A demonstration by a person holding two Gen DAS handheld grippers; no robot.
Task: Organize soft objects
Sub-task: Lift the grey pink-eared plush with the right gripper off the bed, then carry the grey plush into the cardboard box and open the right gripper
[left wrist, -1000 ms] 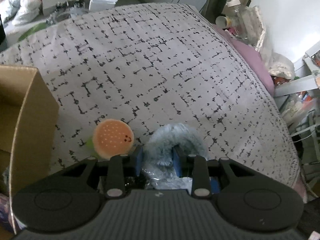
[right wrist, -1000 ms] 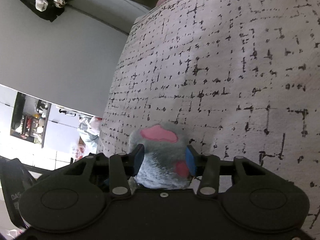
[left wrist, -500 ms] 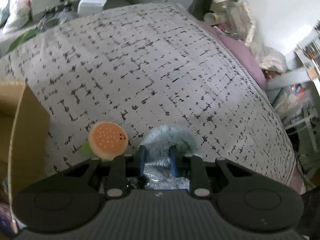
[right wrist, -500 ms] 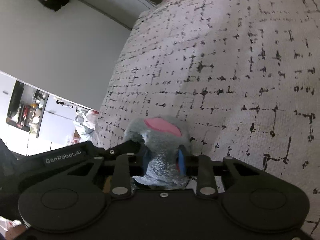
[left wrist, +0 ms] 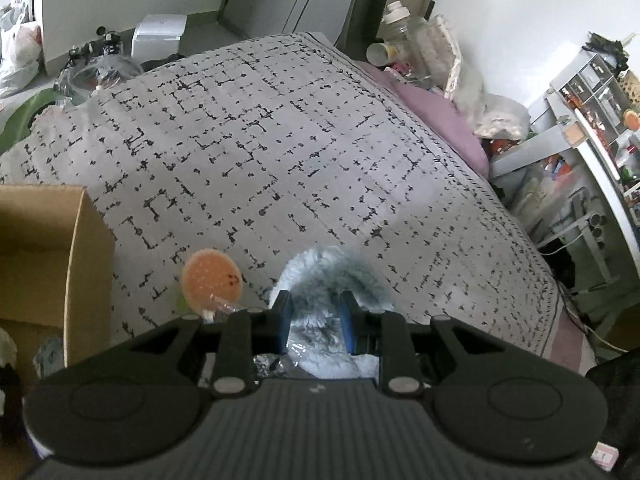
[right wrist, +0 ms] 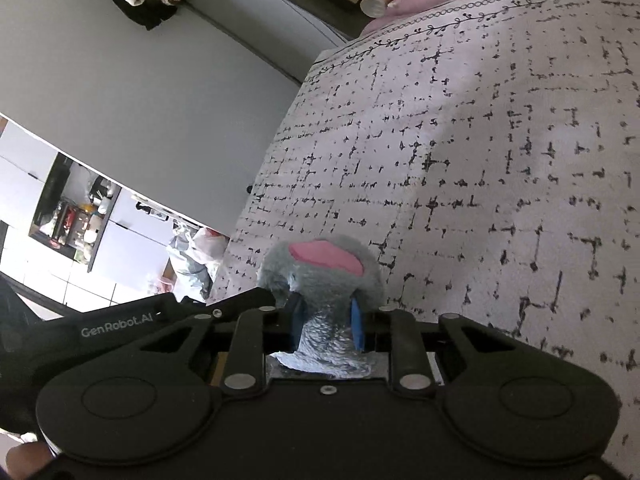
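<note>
My left gripper (left wrist: 315, 312) is shut on a fluffy grey-blue plush toy (left wrist: 328, 276), squeezing it between the blue pads above the patterned bedspread (left wrist: 280, 140). My right gripper (right wrist: 326, 318) is shut on a grey plush part with a pink patch (right wrist: 326, 260); the left gripper's black body (right wrist: 120, 328) lies just to its left. A round orange burger plush (left wrist: 211, 280) lies on the bedspread left of the left gripper. An open cardboard box (left wrist: 48, 264) stands at the left edge.
A pink pillow (left wrist: 436, 124), bottles and bags crowd the bed's far right corner. Shelves with clutter (left wrist: 592, 112) stand to the right. A white box (left wrist: 160, 36) and bags lie beyond the bed's far edge. A grey wall (right wrist: 140, 80) flanks the bed.
Both grippers have closed tighter on the grey plush and lifted it. The burger plush and the bed now sit lower and farther in the left wrist view.
</note>
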